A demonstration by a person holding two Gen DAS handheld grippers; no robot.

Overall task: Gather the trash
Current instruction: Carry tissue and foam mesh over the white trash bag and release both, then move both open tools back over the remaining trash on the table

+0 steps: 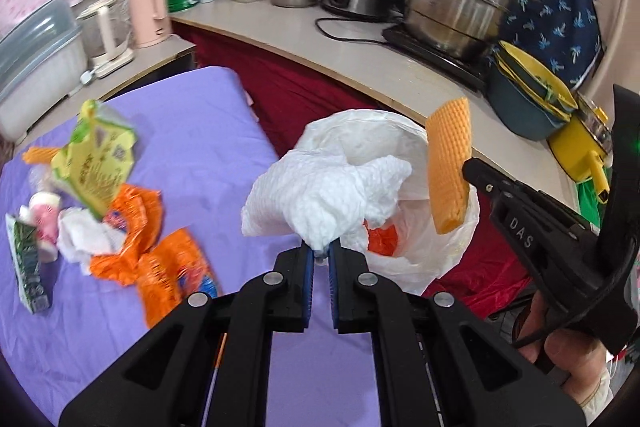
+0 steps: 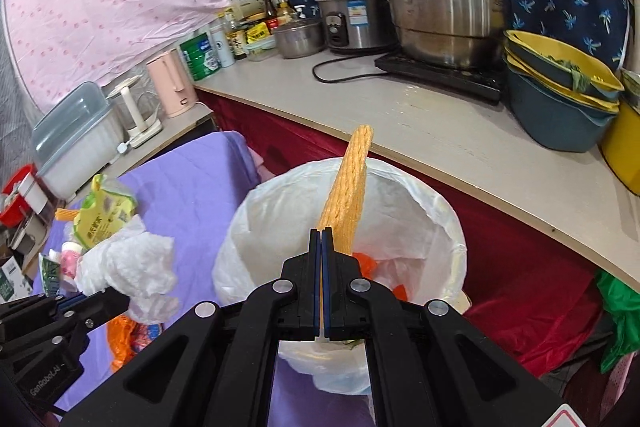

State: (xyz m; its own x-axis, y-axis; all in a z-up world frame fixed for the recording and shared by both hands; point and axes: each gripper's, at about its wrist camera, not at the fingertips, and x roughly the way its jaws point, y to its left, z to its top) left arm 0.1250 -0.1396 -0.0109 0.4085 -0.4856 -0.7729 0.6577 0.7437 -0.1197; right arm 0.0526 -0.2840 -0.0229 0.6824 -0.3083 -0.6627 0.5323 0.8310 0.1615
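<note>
Clamping: left tongs (image 1: 322, 251) on paper towel (image 1: 320, 195) | right tongs (image 2: 321, 239) on foam strip (image 2: 350, 195) | both above bag rim (image 2: 400, 171)

Crumpled tissue (image 1: 320, 203), orange foam strip (image 1: 448, 167) over bag (image 1: 456, 247)

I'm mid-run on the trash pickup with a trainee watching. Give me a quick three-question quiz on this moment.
1. True or false: the left tongs are shut on a crumpled paper towel.
2. What do the right tongs hold: A) green carton, B) orange foam strip, C) pink cup?
3. What already lies inside the white bag?

Key: 1 true. 2 B. 3 An orange wrapper.
</note>
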